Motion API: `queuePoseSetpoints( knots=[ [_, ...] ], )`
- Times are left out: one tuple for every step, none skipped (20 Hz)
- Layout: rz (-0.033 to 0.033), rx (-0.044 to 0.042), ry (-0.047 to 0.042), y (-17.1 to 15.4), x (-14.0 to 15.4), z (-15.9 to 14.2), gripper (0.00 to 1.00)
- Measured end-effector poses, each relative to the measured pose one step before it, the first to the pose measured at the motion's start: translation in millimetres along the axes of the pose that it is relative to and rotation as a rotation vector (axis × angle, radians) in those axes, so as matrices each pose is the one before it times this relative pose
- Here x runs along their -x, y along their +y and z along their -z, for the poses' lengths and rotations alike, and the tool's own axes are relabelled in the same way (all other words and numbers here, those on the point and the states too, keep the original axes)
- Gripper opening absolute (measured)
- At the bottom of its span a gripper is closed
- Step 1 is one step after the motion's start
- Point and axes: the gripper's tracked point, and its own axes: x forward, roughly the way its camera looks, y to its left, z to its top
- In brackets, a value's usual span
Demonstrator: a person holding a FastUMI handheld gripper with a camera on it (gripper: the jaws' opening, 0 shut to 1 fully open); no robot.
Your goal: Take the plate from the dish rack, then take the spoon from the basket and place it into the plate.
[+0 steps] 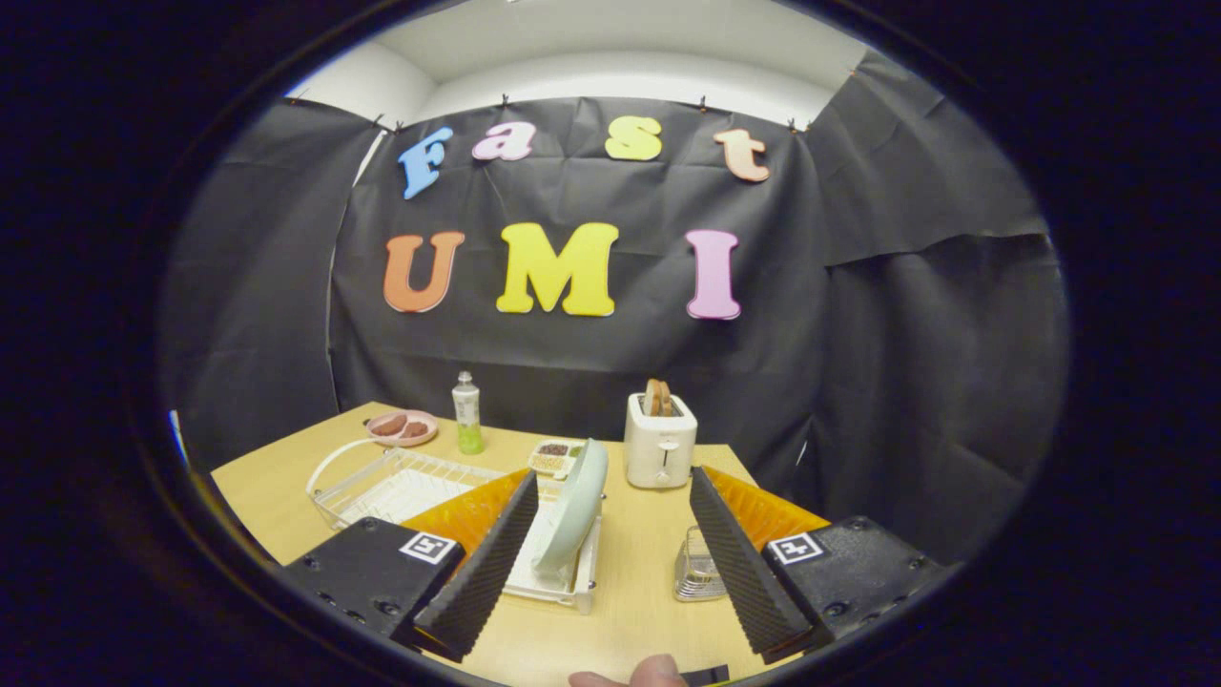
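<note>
A pale green plate (575, 506) stands on edge in the white wire dish rack (401, 487), just ahead of my left finger. A small metal mesh basket (696, 568) sits on the table to the rack's right, partly hidden behind my right finger; I cannot make out the spoon in it. My gripper (610, 477) is open, held above the table with the plate near its left finger and bare table between the fingers.
A white toaster (659, 444) with toast stands beyond the fingers. Behind the rack are a green-liquid bottle (466, 413), a pink dish with food (402, 426) and a small tray of snacks (554, 456). A fingertip (656, 672) shows at the table's near edge.
</note>
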Motion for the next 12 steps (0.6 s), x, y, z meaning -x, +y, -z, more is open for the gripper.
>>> queuePoseSetpoints(
  knots=[
    [-0.00634,0.00603,0.01858,3.05,-8.66,-3.15,1.00],
    [-0.01002,-0.00408,0.01754,3.41,-9.34,-3.89,1.00],
    [-0.01023,-0.00743,0.02180,3.56,-11.56,-1.72,1.00],
    [-0.00750,0.00156,0.02581,3.35,-11.43,-1.16,1.00],
    [-0.01054,0.00947,0.03722,4.21,-11.89,1.78,1.00],
    [0.00026,0.00595,0.03723,1.04,-11.16,0.58,1.00],
    [0.00051,0.00615,0.03595,0.23,-10.35,-1.12,1.00],
    [-0.00592,-0.00370,0.03374,1.29,-10.07,-2.56,1.00],
    [-0.00946,-0.00954,0.03087,2.92,-8.48,-2.96,1.00],
    [-0.00469,-0.01231,0.02597,0.87,-7.88,-2.82,1.00],
    [0.00039,-0.01641,0.01998,-1.36,-10.04,-0.79,1.00],
    [0.01021,-0.00049,0.02028,-2.29,-9.22,-1.09,1.00]
  ],
)
